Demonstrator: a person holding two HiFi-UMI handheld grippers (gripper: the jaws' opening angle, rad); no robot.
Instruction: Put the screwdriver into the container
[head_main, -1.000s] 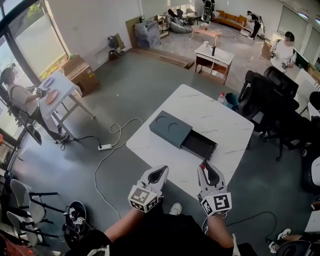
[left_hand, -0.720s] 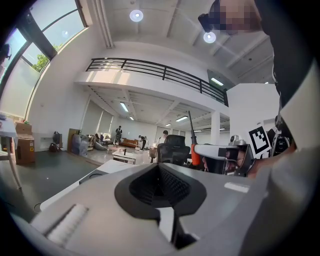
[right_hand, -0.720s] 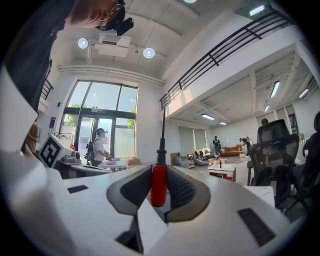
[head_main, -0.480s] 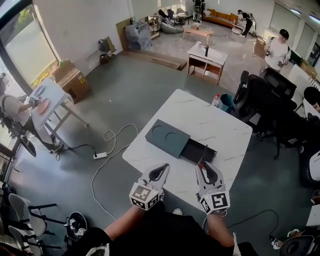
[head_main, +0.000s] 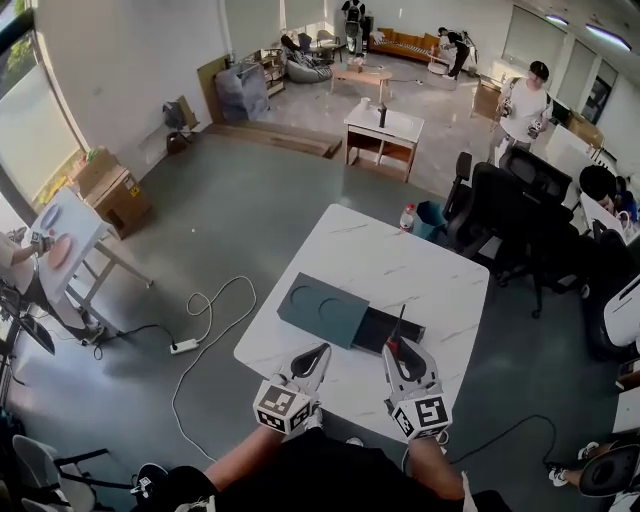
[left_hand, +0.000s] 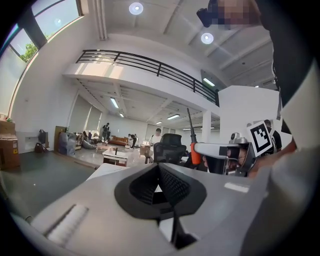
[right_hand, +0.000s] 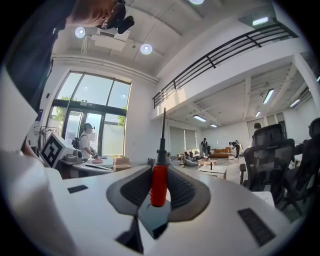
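- The screwdriver (right_hand: 159, 180) stands upright between the jaws of my right gripper (right_hand: 160, 172). The two ribbed pads clamp its handle from both sides, with the butt of the handle down in the throat of the jaws.
- It has a short red handle, a black collar above it, and a thin dark shaft that rises well clear of the jaw tips.
- From the head view, the screwdriver (head_main: 398, 335) is on my side of the container (head_main: 322, 308). Its shaft lies across the near rim of the container's pulled-out drawer (head_main: 385, 330). I cannot tell how high it is above that drawer.
- The right gripper (head_main: 400, 350) is just short of the drawer, at the near edge of the table (head_main: 400, 265).
- The container is a flat dark grey box with two round recesses in its lid. Its black drawer is open towards the right gripper's side.
- My left gripper (left_hand: 160, 180) has its jaws pressed together with nothing between them. In the head view, this left gripper (head_main: 314, 358) sits on my side of the container's closed end, beside the right one but apart from it.
- Beyond the container, black office chairs (head_main: 500, 200) crowd the table's far right side.
- A white power strip (head_main: 183, 346) lies on the floor to the left of the container.
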